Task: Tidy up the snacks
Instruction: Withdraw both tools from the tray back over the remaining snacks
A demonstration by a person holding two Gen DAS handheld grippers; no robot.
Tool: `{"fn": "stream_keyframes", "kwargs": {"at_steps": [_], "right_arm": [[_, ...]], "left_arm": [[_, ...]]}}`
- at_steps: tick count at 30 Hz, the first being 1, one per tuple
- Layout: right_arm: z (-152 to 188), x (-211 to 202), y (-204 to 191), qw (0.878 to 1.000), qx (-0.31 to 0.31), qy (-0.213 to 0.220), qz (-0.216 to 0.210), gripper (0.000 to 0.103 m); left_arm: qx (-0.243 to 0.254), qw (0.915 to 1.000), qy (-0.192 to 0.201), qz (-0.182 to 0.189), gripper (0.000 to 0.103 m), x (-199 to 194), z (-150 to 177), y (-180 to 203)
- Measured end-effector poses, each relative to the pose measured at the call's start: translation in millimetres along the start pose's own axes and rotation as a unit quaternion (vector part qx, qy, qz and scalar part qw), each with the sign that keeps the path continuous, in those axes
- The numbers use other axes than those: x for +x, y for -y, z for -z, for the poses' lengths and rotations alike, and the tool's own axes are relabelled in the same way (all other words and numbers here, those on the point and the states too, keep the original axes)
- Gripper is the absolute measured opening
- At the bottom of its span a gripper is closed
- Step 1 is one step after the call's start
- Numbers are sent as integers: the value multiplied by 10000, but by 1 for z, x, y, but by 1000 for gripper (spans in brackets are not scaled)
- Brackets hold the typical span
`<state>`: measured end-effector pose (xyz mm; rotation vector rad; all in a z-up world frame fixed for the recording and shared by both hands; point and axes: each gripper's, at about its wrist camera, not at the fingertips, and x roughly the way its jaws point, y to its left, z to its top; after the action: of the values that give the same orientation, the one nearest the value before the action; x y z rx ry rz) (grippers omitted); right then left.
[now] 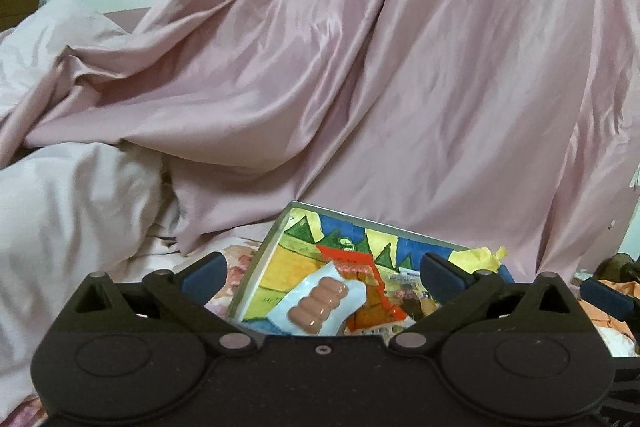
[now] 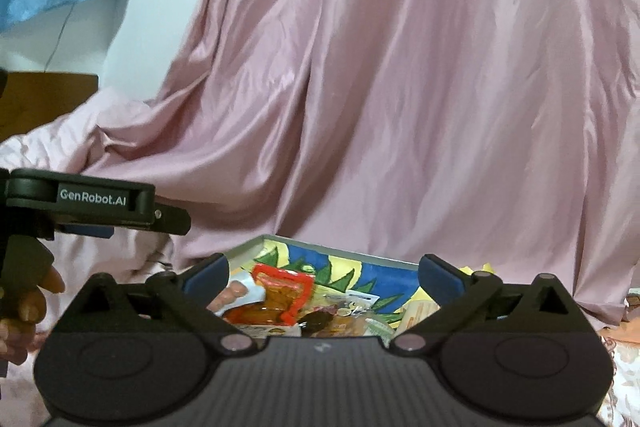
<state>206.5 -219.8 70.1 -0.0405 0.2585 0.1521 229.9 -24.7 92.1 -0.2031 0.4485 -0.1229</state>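
In both wrist views the pink satin sheet rises as a wall just behind the painted tray, closing off the centre and right. Snack packets crowd the tray floor. Rumpled pale bedding fills the lower left.

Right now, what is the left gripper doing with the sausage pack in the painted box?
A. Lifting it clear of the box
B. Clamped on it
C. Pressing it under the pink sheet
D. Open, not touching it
D: the left gripper stands wide open while the sausage pack lies loose in the painted box.
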Motion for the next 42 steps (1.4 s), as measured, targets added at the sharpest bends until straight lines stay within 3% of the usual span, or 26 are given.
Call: {"fn": "stream_keyframes", "kwargs": {"at_steps": [16,22,42], "right_arm": [[18,-87,-20,9992,388,-114,71,103],[35,-113,-29,9985,441,-286,118,103],[89,-137,-64,9911,567,-1204,-8,103]], "left_arm": [[163,9998,84,-57,102,-88,41,-15],[162,9998,-64,-121,102,-112,67,-23],[346,9961,-736,-350,102,-143,135,-49]]}}
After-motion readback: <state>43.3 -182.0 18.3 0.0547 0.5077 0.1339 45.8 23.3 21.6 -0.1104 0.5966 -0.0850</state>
